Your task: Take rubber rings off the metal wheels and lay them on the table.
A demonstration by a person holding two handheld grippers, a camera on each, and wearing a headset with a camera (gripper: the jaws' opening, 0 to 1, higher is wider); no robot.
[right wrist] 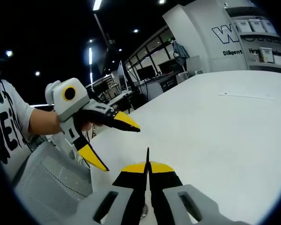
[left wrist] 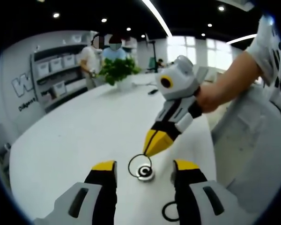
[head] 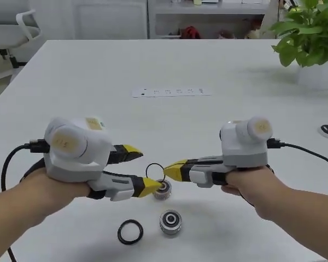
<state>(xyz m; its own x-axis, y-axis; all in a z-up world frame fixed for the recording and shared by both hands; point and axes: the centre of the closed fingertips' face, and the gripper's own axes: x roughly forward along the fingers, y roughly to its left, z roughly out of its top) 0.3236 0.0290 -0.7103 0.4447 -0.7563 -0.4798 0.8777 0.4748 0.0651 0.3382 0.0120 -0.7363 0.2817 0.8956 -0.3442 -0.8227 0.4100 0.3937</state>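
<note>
Item: white tabletop (head: 87,76), seen from the head view. Left claw (head: 141,168): held in the left hand, jaws spread wide with the yellow tips well apart, nothing gripped. Its lower tip is seen just beside a metal wheel (head: 163,189), which lies flat on the tabletop. Right claw (head: 175,170): held in the right hand, jaws pressed together on a thin black rubber ring (head: 154,170), which is pinched at its edge. In the right gripper view this ring is seen edge-on as a dark line rising from between the closed tips. The pinched ring is held between the two claws, beside and slightly above the wheel; whether it touches the wheel cannot be told. In the left gripper view, wheel and ring are framed between the left claw's spread jaws, with the right claw's tip coming down onto the ring from above. Second metal wheel (head: 170,222): laid flat on the tabletop, nearer the person than the first, its silver rim showing. Second rubber ring (head: 130,231): laid flat on the tabletop just left of the second wheel, apart from it. Power strip (head: 171,91): placed farther back, near the middle of the tabletop. Potted plant (head: 309,33): stood at the far right corner.
</note>
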